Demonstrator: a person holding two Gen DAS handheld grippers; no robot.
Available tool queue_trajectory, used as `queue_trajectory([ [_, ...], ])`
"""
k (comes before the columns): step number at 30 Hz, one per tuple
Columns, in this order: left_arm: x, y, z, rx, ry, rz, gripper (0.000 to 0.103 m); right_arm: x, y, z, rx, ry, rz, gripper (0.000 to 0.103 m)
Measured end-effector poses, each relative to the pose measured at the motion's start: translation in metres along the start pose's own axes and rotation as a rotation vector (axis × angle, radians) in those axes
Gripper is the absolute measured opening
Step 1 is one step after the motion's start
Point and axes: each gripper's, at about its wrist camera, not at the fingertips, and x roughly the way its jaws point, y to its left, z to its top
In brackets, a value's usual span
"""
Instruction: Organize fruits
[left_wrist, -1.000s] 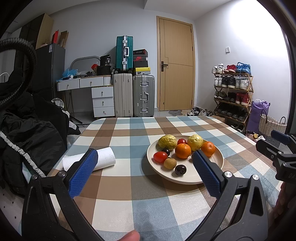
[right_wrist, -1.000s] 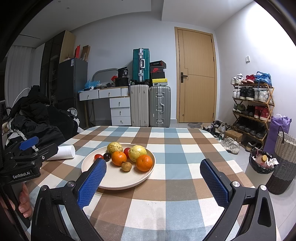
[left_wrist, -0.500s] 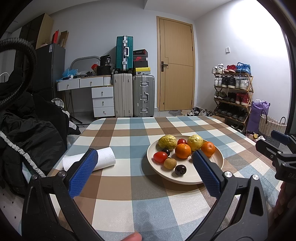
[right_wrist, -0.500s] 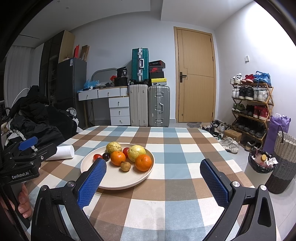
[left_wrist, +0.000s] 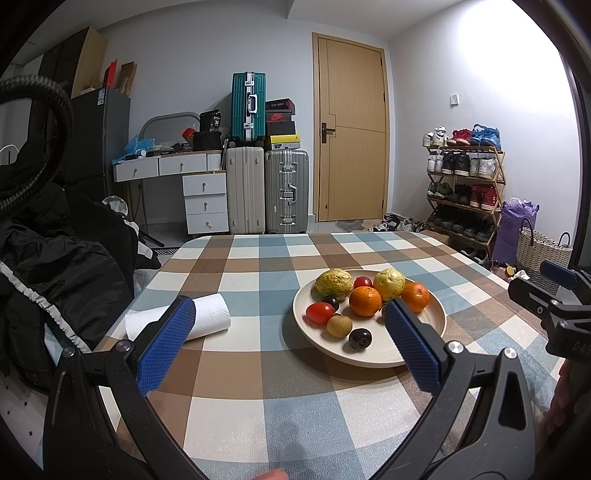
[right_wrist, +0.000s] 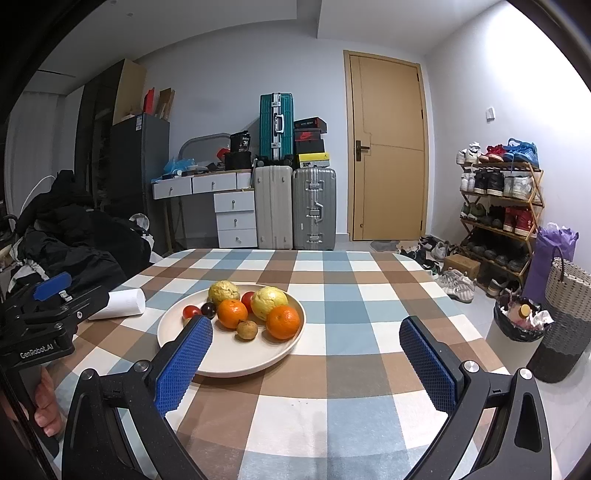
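Left wrist view: my left gripper hangs above the near part of the table, its blue pads spread wide with nothing between them. The table wears a checked cloth of brown, blue and cream squares. On it, right of centre, sits a cream plate that carries all the fruit: a rough yellow-green fruit, a yellow one, two oranges, the nearer orange touching the yellow one, a red tomato, a small brown fruit and a dark plum. A roll of white paper lies on its side left of the plate, apart from it.

From the right wrist camera, my right gripper is likewise wide open and empty, above the cloth just right of the plate; its left pad overlaps the plate's near rim in the picture.

Beyond the table stand three suitcases, a white desk with drawers, a wooden door and a shoe rack along the right wall. Dark jackets are heaped at the left.
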Motion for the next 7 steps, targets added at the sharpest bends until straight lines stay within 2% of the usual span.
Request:
queue_trajectory([
  [7,-0.0013,0.0004,0.0005,-0.002,0.000,0.004,0.102,-0.0015,0.0001,0.0009,-0.001,0.000,-0.005,0.103],
])
